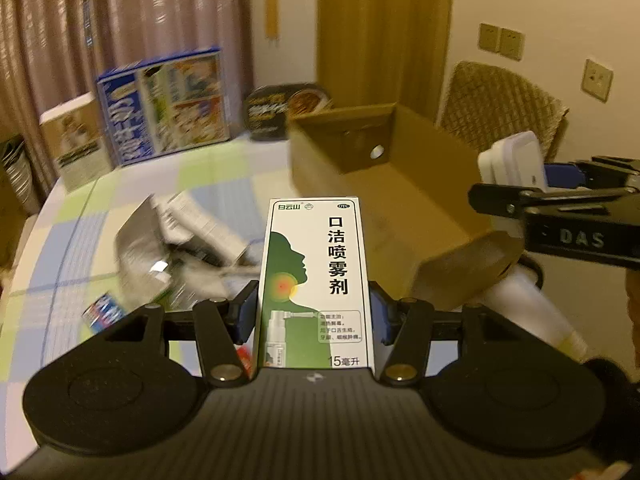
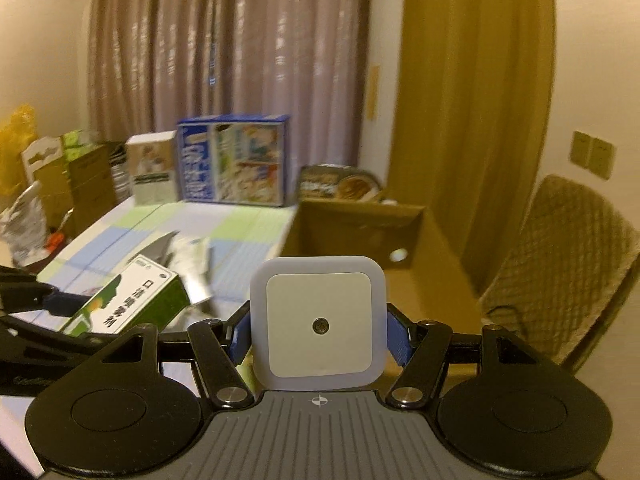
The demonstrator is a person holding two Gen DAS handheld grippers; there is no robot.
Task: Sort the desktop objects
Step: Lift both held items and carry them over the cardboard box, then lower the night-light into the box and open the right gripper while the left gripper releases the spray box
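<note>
While both hands are up off the checked tablecloth [image 1: 60, 240], each gripper carries one item.

Left wrist view: the left gripper [image 1: 313, 308] is clamped on a tall white-and-green cardboard medicine box with a throat-spray picture [image 1: 316, 280]. Blue pads press its two long sides. The box's long axis runs forward along the fingers. The open brown cardboard carton [image 1: 400, 200] sits ahead and to the right of the jaws, its near flap folded outward. The right gripper [image 1: 532, 188] enters from the right edge, holding a white square plastic night light [image 1: 516, 164] at the carton's right rim. Loose silver foil packs [image 1: 160, 240] lie on the cloth to the left, blurred.

Right wrist view: the right gripper [image 2: 318, 336] is closed on the night light [image 2: 318, 320], face toward the camera, pads on its left and right edges. The carton [image 2: 360, 224] lies straight ahead and slightly right. The left gripper [image 2: 52, 304] shows at the left, its box [image 2: 128, 300] pointing toward the carton.

Judgement: the carton looks like the drop target. The right hand seems nearer; the left must travel rightward to clear the wall.
</note>
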